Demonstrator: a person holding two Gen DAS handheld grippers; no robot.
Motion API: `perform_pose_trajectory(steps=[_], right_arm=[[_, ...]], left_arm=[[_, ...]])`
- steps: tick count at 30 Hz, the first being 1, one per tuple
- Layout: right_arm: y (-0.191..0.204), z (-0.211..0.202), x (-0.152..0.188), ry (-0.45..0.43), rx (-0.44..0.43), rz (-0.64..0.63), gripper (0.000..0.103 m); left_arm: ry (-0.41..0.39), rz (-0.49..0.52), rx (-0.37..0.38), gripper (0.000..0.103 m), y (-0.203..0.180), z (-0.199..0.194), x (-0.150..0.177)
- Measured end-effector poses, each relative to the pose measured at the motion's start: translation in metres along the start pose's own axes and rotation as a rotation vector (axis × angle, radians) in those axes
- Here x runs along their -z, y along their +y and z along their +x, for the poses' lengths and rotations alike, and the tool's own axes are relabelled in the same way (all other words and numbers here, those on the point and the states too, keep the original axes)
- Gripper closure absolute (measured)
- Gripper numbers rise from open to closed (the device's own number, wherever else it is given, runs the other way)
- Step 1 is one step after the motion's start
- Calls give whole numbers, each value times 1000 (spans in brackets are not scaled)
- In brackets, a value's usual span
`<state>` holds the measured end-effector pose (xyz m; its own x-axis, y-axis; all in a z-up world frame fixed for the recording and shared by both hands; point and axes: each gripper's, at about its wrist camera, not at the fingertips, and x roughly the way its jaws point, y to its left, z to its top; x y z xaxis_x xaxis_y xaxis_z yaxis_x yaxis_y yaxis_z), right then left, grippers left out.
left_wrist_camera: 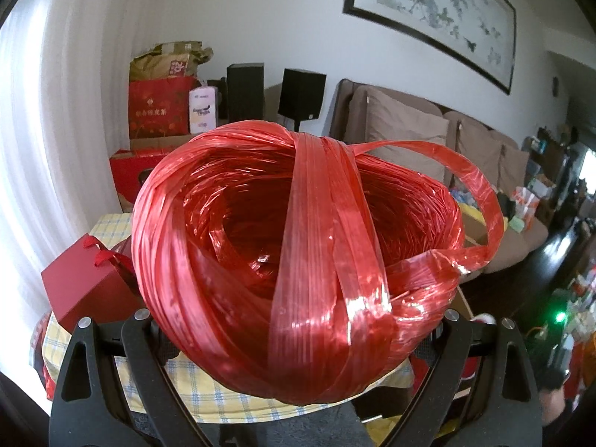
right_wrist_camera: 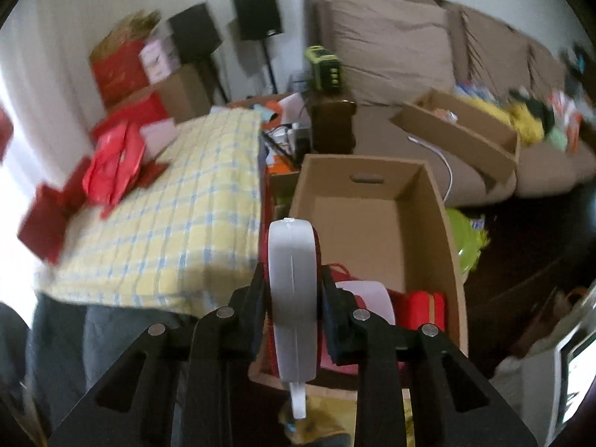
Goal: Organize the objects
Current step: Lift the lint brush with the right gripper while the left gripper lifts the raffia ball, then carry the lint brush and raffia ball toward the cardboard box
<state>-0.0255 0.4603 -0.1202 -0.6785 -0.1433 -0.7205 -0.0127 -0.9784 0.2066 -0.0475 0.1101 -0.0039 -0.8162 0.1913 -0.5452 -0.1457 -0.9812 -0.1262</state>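
A big ball of red plastic twine (left_wrist_camera: pixel 298 253) fills the left wrist view, with a loose loop hanging to its right. My left gripper (left_wrist_camera: pixel 296 320) is shut on it; black fingers (left_wrist_camera: pixel 145 335) press against both flanks, and the tips are hidden behind the ball. In the right wrist view my right gripper (right_wrist_camera: pixel 292 298) is shut on a white roll (right_wrist_camera: pixel 292 298) with a red side, held on edge. It hangs over the near end of an open cardboard box (right_wrist_camera: pixel 372 182), which holds red packets (right_wrist_camera: pixel 421 305) at that end.
A table with a yellow checked cloth (right_wrist_camera: pixel 178 216) lies left of the box and carries red bags (right_wrist_camera: pixel 115 164) and a red gift box (left_wrist_camera: pixel 85 290). A brown sofa (right_wrist_camera: pixel 391 37) behind holds another carton (right_wrist_camera: pixel 465 130) and clutter. Speakers and boxes stand along the wall.
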Motion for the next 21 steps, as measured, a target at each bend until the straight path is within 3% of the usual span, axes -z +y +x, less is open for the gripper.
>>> perform_pose_trajectory(steps=[8,21], right_arm=[[-10,-36,-24,-106,-87,47,78],[11,-72,-48,-228,-111,-35,78]], left_arm=[[-12,-11,-17,10,3,-1,1],[-43,12,-36,10,-15,-10,-2]])
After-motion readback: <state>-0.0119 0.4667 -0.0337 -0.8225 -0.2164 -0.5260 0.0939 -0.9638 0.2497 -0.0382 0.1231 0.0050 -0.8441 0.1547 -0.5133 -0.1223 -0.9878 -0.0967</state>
